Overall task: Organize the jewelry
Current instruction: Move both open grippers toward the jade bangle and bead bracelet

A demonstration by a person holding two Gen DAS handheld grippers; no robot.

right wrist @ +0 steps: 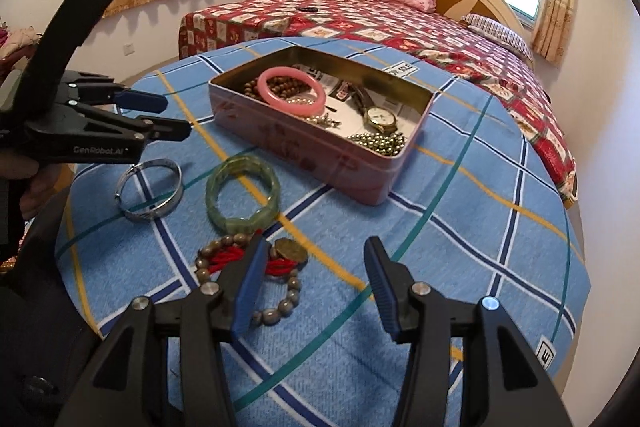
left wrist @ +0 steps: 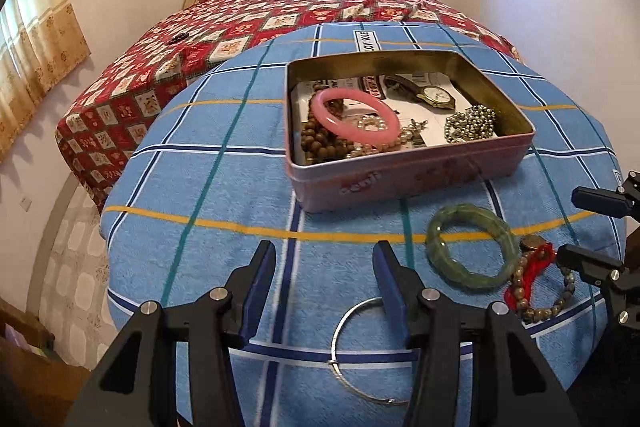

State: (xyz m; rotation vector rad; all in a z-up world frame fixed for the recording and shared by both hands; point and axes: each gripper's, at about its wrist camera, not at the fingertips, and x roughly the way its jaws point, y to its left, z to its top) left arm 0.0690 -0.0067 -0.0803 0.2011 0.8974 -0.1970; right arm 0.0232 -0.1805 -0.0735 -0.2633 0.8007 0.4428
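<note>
A pink tin (left wrist: 400, 183) stands open on the blue checked cloth (left wrist: 200, 187). It holds a pink bangle (left wrist: 356, 115), a watch (left wrist: 434, 95) and several bead strings. On the cloth in front of it lie a green bangle (left wrist: 470, 247), a silver bangle (left wrist: 340, 347) and a bead bracelet with red cord (left wrist: 536, 279). My left gripper (left wrist: 324, 259) is open above the silver bangle, with nothing between its pads. My right gripper (right wrist: 316, 259) is open too, and its left finger covers part of the bead bracelet (right wrist: 280, 307). The green bangle (right wrist: 242, 193) lies just beyond it.
The cloth covers a round table whose edge curves close on both sides. Behind it is a bed with a red patterned cover (left wrist: 280, 11). In the right wrist view the left gripper (right wrist: 172, 117) reaches in from the left, near the silver bangle (right wrist: 150, 191).
</note>
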